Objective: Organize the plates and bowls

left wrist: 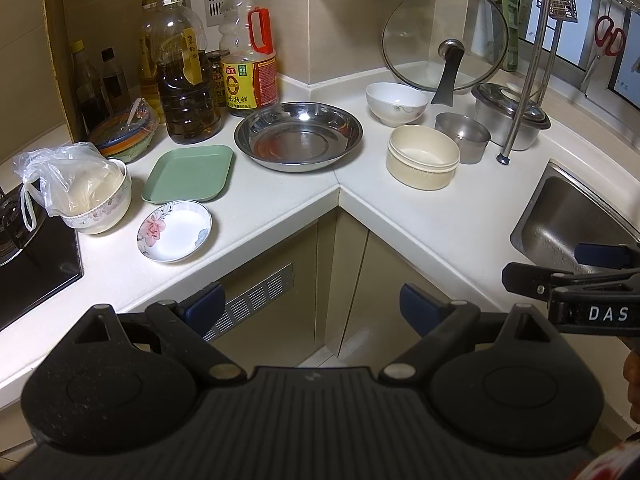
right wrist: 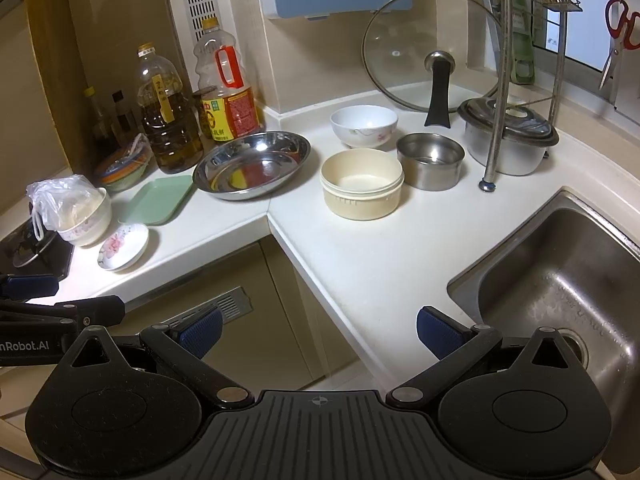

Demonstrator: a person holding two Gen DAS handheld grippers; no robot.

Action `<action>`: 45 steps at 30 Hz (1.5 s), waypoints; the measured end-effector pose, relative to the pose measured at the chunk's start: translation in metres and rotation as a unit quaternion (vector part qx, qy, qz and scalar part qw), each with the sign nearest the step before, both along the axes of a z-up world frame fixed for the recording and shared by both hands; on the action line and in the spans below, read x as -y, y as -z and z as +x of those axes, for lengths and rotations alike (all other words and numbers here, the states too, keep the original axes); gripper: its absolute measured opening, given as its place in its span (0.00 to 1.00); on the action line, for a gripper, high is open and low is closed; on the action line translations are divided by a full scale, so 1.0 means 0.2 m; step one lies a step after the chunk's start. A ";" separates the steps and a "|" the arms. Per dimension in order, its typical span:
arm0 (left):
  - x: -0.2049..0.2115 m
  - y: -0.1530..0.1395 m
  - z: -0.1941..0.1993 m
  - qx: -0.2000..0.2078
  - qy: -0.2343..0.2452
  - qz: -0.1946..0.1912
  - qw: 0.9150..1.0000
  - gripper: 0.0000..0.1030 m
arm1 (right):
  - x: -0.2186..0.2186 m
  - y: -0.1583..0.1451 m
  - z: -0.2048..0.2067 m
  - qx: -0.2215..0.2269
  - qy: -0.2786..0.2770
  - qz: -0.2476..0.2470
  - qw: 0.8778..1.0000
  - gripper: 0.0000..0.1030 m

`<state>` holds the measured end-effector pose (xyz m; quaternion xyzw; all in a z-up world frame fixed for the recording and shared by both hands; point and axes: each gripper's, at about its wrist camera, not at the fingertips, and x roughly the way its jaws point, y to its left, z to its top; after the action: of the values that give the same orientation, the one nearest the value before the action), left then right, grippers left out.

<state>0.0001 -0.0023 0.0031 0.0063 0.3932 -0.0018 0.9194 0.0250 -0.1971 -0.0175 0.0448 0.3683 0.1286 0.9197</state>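
Note:
On the white corner counter (left wrist: 280, 208) stand a flowered saucer (left wrist: 174, 230), a green square plate (left wrist: 189, 173), a wide steel dish (left wrist: 298, 135), a cream round bowl (left wrist: 422, 157), a white flowered bowl (left wrist: 396, 103) and a small steel bowl (left wrist: 463, 137). The same dishes show in the right wrist view: saucer (right wrist: 123, 247), green plate (right wrist: 156, 199), steel dish (right wrist: 251, 164), cream bowl (right wrist: 362, 183), white bowl (right wrist: 364, 125), steel bowl (right wrist: 431, 160). My left gripper (left wrist: 312, 310) and right gripper (right wrist: 320, 332) are both open and empty, held in front of the counter, apart from every dish.
A bowl with a plastic bag (left wrist: 86, 190) sits by the hob (left wrist: 28, 256) at left. Oil and sauce bottles (left wrist: 188, 76) line the back. A glass lid (left wrist: 444, 40), a lidded steel pot (left wrist: 510, 116) and a rack leg (left wrist: 505, 158) stand by the sink (right wrist: 560, 276).

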 end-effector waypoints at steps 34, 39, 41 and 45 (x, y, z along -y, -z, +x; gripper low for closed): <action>0.01 0.00 0.01 0.001 0.000 -0.001 1.000 0.91 | 0.01 -0.03 0.02 0.002 -0.001 0.000 1.000 1.00; 0.01 0.00 0.01 0.001 -0.001 -0.001 1.000 0.91 | 0.01 -0.04 0.02 0.002 -0.001 0.000 1.000 1.00; 0.01 0.00 0.01 0.001 -0.001 -0.001 1.000 0.91 | 0.01 -0.04 0.02 0.003 -0.001 -0.001 1.000 1.00; 0.01 0.00 0.01 0.001 -0.001 -0.001 1.000 0.91 | 0.01 -0.04 0.02 0.003 -0.002 -0.001 1.000 1.00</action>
<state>0.0029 -0.0036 0.0036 0.0052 0.3920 -0.0013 0.9200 0.0297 -0.1992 -0.0094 0.0431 0.3657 0.1302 0.9206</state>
